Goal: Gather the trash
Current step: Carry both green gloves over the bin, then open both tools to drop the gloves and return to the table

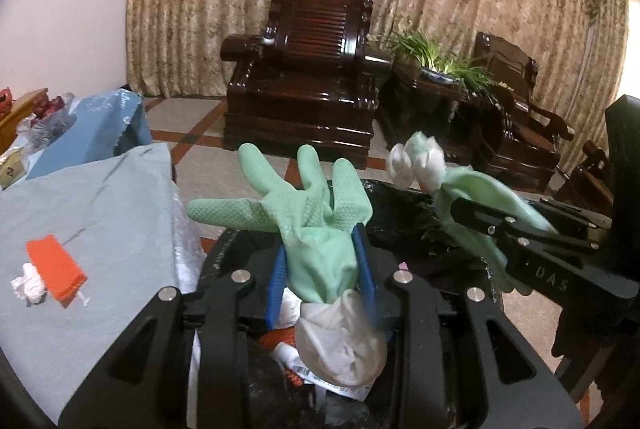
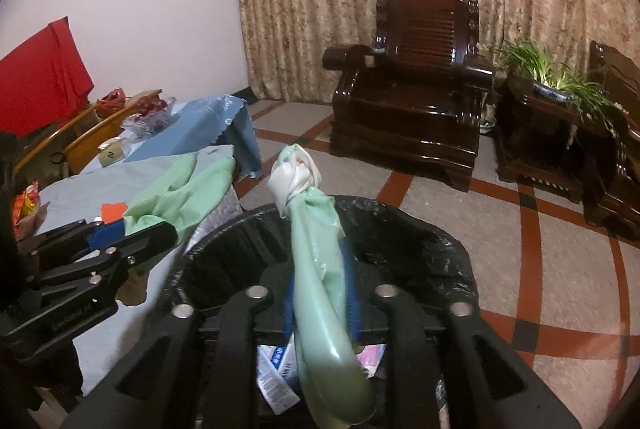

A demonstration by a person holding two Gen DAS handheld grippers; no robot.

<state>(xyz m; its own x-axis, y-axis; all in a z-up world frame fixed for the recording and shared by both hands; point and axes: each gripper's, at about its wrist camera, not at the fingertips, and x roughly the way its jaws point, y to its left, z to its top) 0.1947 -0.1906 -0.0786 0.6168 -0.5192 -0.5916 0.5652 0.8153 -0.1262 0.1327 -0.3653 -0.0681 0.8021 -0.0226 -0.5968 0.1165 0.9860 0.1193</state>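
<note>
Nearest, a round bin lined with a black plastic bag [image 2: 400, 229] sits under both tools; inside lie crumpled white paper and printed wrappers [image 2: 276, 377].

The left tool [image 1: 325, 265] holds a mint-green textured rubber glove [image 1: 304, 205] between its blue pads over the bin, fingers pointing up, white inside-out cuff hanging toward the camera.

The right tool [image 2: 320, 289] has a second mint-green rubber glove [image 2: 316, 249] between its blue pads above the bin mouth; whether the pads press on it I cannot tell.

Left of the bin, the tabletop under a pale blue cloth [image 1: 100, 197] ends just beside the rim; an orange card [image 1: 56, 271] and a white paper wad [image 1: 30, 283] lie there.

Beyond, tiled floor [image 2: 520, 229] stays open as far as a dark wooden armchair [image 2: 416, 77].
</note>
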